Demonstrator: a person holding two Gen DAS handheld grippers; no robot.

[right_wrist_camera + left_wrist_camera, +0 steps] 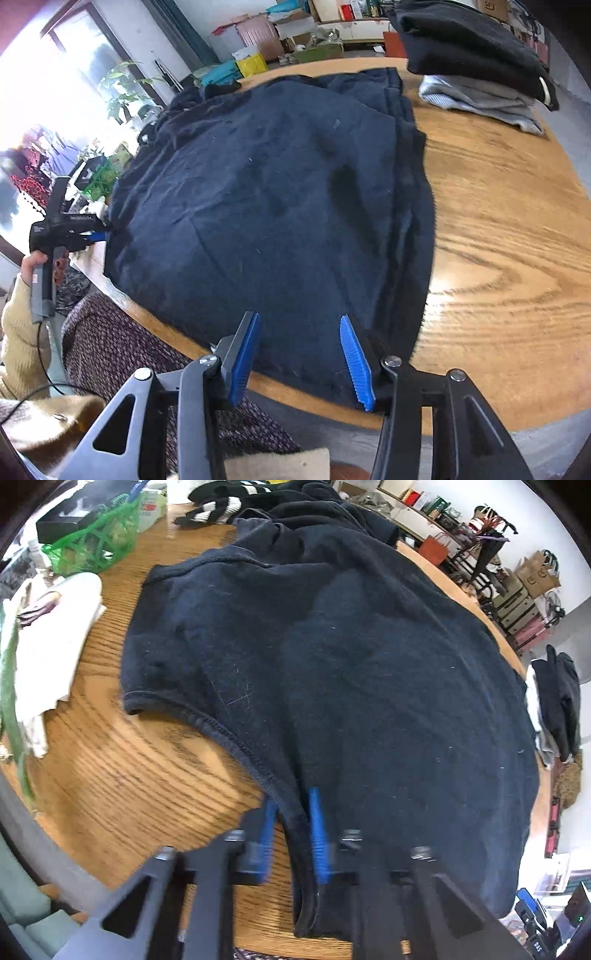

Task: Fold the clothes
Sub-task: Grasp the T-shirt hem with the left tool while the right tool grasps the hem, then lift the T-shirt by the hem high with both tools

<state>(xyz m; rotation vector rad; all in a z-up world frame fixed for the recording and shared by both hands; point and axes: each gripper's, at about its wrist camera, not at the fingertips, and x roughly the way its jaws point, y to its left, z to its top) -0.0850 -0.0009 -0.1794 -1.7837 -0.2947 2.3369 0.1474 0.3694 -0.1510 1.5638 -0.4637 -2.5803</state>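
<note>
No brand, label or writing can be read anywhere; the boxes and bags along the far wall are too small and blurred to make out.

The dark navy cotton T-shirt (351, 672) lies spread flat over the round oak-grain wooden counter (129, 775), its near hem hanging over the counter's edge. The left gripper (293, 834), black-framed with blue ribbed pads, has its jaws pressed together, pinching the stitched hem fold at the shirt's side. In the right wrist view a hand (35, 264) in a cream knitted sleeve grips its handle. The right gripper (299, 360) stands at the shirt's near hem with its jaws spread, the cloth lying between the pads untouched.

Around the shirt: a green plastic lattice basket (96, 546) and a heap of white cloth (51, 646) at one side, a black-and-white striped garment (221, 506) bunched beyond the collar end. On the other side sits a stack of folded clothes (476, 62), black on top of pale grey, apart from the shirt with bare wood between. A purple-flecked knitted fabric (122, 350) lies below the counter's near rim
</note>
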